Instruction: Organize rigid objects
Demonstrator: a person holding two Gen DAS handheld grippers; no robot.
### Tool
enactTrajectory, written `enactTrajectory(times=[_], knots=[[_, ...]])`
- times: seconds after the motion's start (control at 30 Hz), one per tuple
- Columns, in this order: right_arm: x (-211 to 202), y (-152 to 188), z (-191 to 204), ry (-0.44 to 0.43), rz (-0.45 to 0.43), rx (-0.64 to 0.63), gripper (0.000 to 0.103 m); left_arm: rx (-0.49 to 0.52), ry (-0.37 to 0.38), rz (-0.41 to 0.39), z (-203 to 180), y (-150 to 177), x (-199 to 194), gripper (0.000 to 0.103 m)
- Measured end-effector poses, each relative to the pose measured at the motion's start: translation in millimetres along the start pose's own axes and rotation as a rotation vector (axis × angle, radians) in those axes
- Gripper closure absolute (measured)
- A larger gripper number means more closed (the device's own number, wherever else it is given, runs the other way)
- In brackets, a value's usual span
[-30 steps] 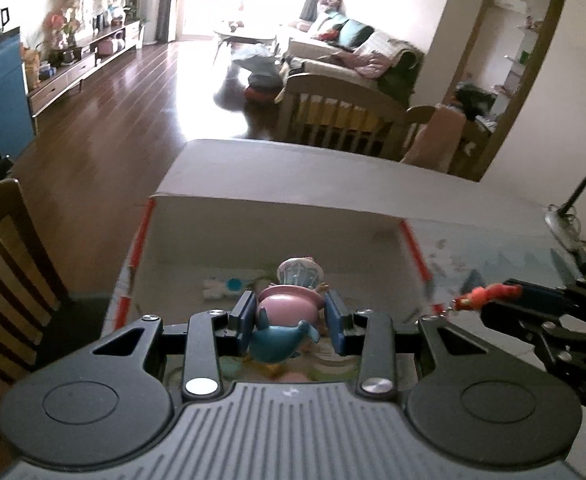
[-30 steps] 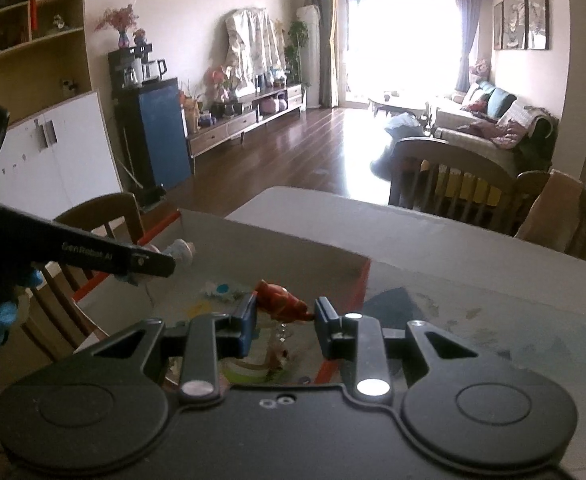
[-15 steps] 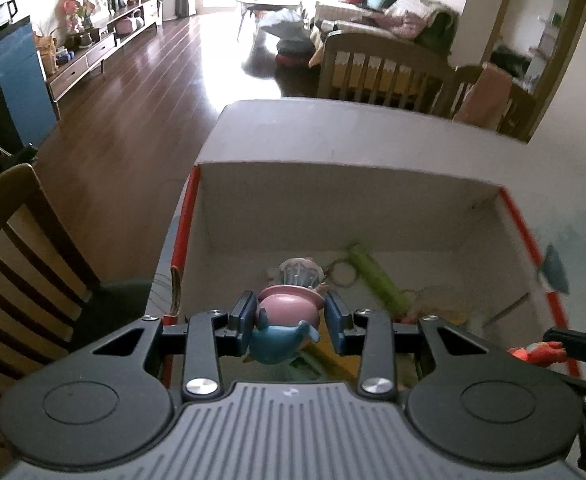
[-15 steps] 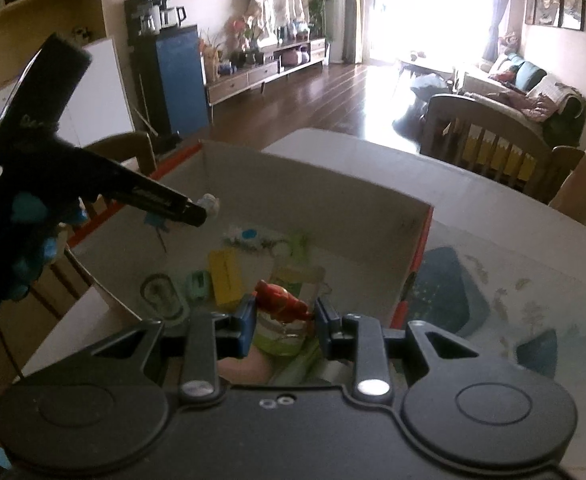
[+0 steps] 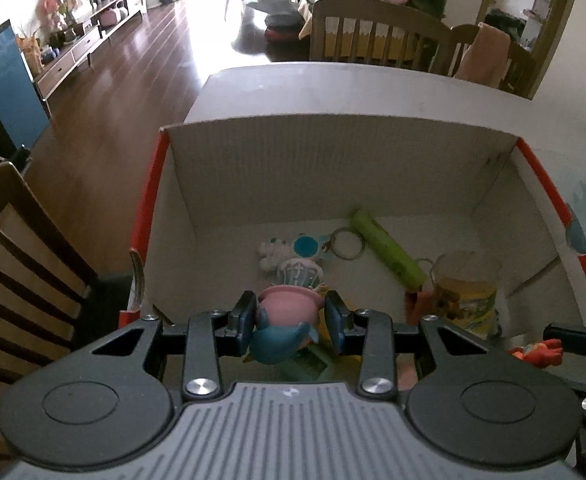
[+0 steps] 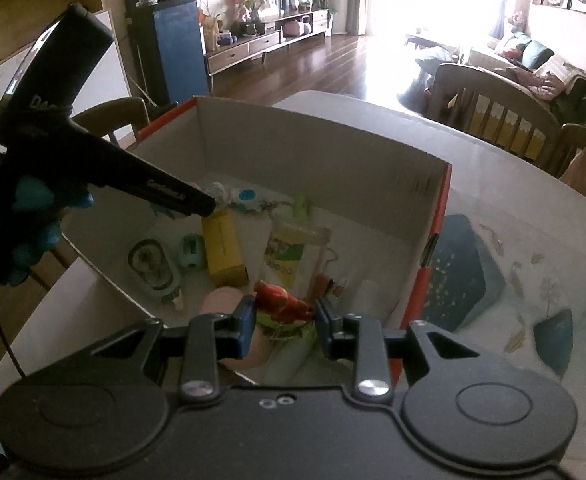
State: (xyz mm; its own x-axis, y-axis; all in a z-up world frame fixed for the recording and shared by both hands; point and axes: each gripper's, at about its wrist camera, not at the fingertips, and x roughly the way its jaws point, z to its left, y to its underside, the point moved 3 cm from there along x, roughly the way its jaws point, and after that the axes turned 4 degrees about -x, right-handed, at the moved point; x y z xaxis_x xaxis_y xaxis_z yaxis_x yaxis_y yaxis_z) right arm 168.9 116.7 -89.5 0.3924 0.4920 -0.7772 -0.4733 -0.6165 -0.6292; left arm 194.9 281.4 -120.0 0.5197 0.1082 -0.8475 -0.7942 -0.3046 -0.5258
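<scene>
My left gripper [image 5: 291, 320] is shut on a pink and blue toy figure [image 5: 287, 318] and holds it above the open cardboard box [image 5: 333, 160] with red edges. My right gripper [image 6: 283, 314] is shut on a small red toy [image 6: 281, 300], also over the box [image 6: 321, 148]. The red toy also shows in the left wrist view [image 5: 539, 352] at the right. Inside the box lie a green tube [image 5: 387, 252], a glass cup with a yellow print [image 5: 467, 292], a white and blue toy [image 5: 293, 248], a yellow block [image 6: 223, 246] and a pale green case [image 6: 151, 266].
The box stands on a pale table [image 6: 513, 184] with a blue-patterned cloth [image 6: 469, 276]. Wooden chairs stand at the left [image 5: 9, 248] and at the far side [image 5: 373, 36]. The left tool's black handle [image 6: 73, 160] crosses the right wrist view.
Both grippers have moved forward and tilted down over the box, each still holding its toy. The box's inside and its contents have come into view.
</scene>
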Motion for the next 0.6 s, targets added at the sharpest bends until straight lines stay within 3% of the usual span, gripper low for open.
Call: enactTrajectory(times=[0.47, 0.6], knots=[[-5, -1, -6, -0.017, -0.013, 0.034, 0.057, -0.001, -0.001, 0.008, 1, 3, -5, 0.066], [-13, -4, -9, -0.017, -0.038, 0.052, 0.054, 0.006, 0.004, -0.013, -2, 5, -16, 0.061]])
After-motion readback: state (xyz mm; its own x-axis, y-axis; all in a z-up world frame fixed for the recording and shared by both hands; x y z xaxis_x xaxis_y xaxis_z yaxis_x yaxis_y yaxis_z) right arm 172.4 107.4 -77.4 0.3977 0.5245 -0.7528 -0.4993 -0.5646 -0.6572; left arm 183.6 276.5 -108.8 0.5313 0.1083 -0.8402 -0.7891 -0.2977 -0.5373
